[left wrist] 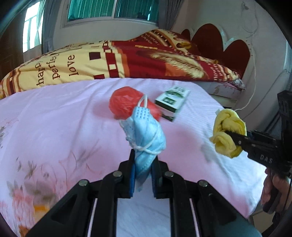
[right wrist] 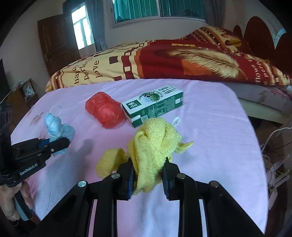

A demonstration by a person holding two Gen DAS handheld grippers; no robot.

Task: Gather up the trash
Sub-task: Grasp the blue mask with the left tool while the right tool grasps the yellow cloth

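In right view alone, door (right wrist: 54,39), left gripper (right wrist: 54,144) pinching mask (right wrist: 58,127)

A bedroom in a home. A bed with a pink floral sheet (right wrist: 209,127) fills the near view; beyond it lies a red and yellow quilt (right wrist: 164,62) printed with words and a feather. A red scalloped headboard (left wrist: 219,45) stands far right, curtained windows (right wrist: 155,9) behind, a wooden door (right wrist: 53,40) far left.
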